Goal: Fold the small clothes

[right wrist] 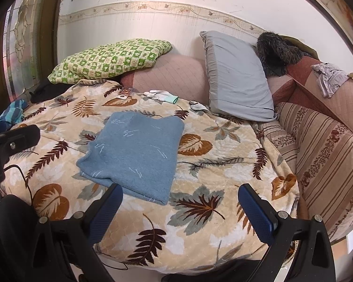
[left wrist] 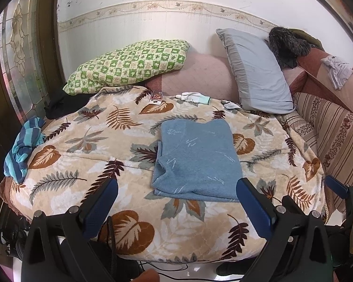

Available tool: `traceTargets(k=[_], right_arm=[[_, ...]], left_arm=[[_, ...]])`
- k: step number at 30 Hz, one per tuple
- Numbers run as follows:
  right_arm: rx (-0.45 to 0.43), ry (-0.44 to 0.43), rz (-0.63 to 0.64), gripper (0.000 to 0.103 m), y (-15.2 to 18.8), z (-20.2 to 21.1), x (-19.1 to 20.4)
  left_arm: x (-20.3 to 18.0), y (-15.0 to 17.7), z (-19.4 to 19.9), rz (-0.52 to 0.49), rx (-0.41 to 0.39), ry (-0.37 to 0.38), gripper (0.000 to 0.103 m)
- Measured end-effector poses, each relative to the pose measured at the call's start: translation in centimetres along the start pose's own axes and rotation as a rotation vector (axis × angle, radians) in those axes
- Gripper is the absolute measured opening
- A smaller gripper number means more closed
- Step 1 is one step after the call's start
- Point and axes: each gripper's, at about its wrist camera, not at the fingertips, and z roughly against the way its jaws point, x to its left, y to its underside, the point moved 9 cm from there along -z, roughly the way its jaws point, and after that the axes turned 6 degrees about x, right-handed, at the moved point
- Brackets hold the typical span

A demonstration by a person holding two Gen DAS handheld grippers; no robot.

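The folded blue sweater [left wrist: 196, 162] lay flat on the leaf-print blanket [left wrist: 82, 141], long axis running toward the pillows; left gripper [left wrist: 176, 208] and right gripper [right wrist: 180, 211] hovered with jaws wide apart, holding nothing.

At the left edge of the left wrist view, the striped blue garment [left wrist: 23, 148] hangs over the bed's side, its lower part out of sight. A dark cloth [left wrist: 63, 104] lies half tucked under the green checked pillow [left wrist: 127, 67]; what it is I cannot tell. The small packet [left wrist: 156, 97] near the middle top is too small to read. In the right wrist view, the fur-trimmed coat [right wrist: 277, 51] disappears behind the grey pillow [right wrist: 237, 80].
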Motion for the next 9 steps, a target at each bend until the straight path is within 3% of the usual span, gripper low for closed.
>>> traceTargets(k=[9], right_arm=[[0.007, 0.005, -0.009, 0.100, -0.03, -0.46, -0.21]], left_arm=[[-0.69, -0.62, -0.88, -0.017, 0.017, 0.021, 0.100]])
